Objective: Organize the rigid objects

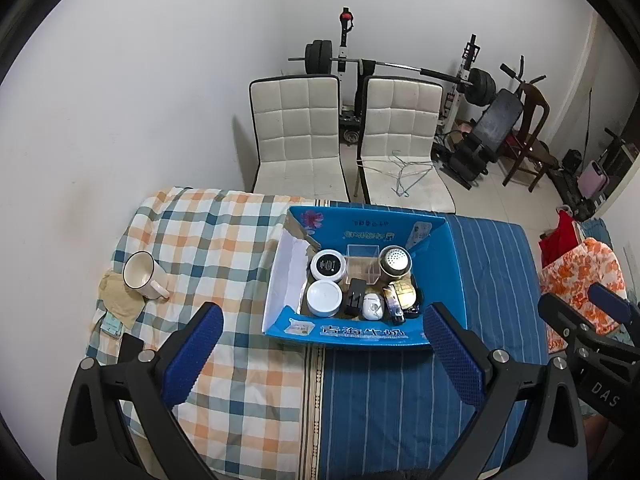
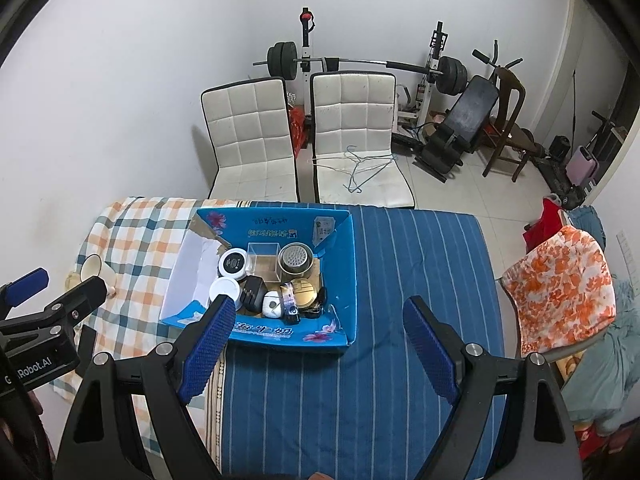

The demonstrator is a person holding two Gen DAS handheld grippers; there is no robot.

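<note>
Both grippers, left (image 1: 322,354) and right (image 2: 318,354), jaws wide, empty. Blue carton (image 1: 352,338) crowded; a reach-in may topple the shaker tin (image 1: 395,264).

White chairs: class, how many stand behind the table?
2, side by side past the table's far edge: the left chair bare, the right chair with wire hangers on its seat. None seem hidden.

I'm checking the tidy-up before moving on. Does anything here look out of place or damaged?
The white mug lies tipped on its side on the checked cloth, outside the blue box holding the other items. The box's far left corner looks torn.
</note>
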